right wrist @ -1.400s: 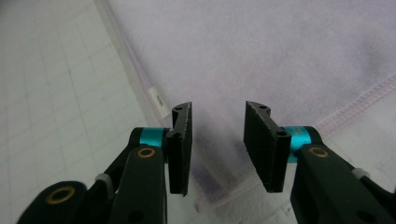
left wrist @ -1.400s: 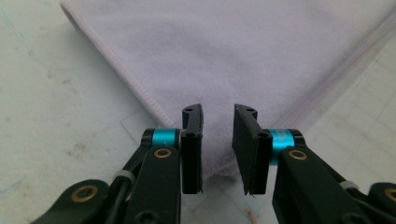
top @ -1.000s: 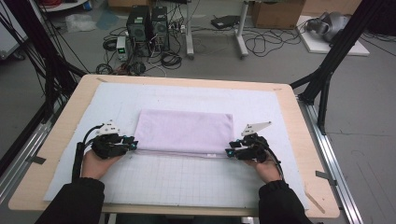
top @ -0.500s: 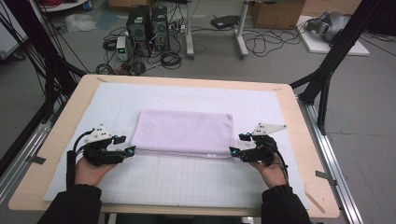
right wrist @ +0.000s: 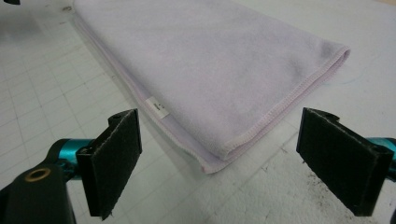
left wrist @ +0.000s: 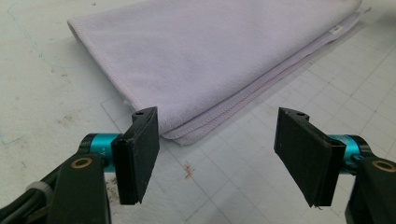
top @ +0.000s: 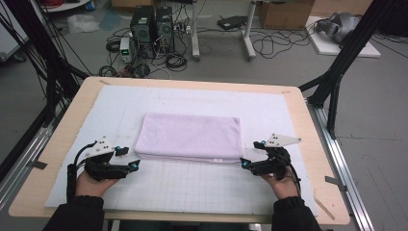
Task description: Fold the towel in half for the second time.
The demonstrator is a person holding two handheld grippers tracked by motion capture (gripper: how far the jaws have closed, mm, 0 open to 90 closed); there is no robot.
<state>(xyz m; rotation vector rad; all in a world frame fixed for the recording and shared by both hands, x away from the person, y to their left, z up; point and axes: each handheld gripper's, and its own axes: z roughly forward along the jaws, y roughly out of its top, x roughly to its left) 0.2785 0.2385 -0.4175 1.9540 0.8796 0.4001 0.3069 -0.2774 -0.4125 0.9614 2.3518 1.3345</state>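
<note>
We see folded lilac towel (top: 190,136) flat mid-mat (top: 202,187), long axis left-right, layered edge facing us. Left gripper (top: 127,159) just off near left corner, right gripper (top: 251,155) off near right corner; both jaws just opened, nothing between.

High view overhead; both gripper views closely share the towel (top: 190,137).

Wood table (top: 308,125) w/ grid mat (top: 192,187), folded towel (top: 190,134)
</note>
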